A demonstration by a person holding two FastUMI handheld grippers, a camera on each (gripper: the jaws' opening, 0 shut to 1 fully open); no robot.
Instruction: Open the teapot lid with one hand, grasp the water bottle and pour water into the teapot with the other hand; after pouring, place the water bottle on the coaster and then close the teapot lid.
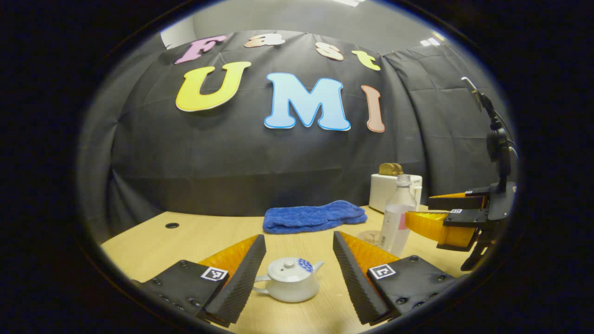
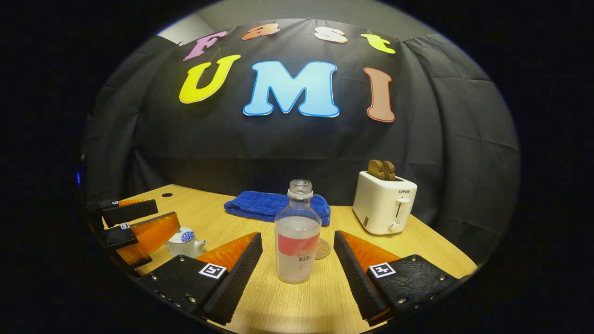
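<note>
A small white teapot (image 1: 290,280) with its lid on stands on the wooden table between the fingers of my left gripper (image 1: 299,273), which is open and not touching it. The teapot (image 2: 183,242) also shows at the left of the right gripper view, beside the left gripper (image 2: 139,227). A clear uncapped water bottle (image 2: 297,234), about half full, stands upright between the fingers of my open right gripper (image 2: 298,273), untouched. A round coaster (image 2: 323,248) lies flat just behind the bottle. In the left gripper view the bottle (image 1: 397,215) stands at right, next to the right gripper (image 1: 434,213).
A folded blue towel (image 2: 274,205) lies at the back of the table (image 2: 417,241). A white toaster (image 2: 384,202) with bread slices in it stands at the back right. The black cloth wall closes off the rear. A small round hole (image 1: 171,225) is in the tabletop at far left.
</note>
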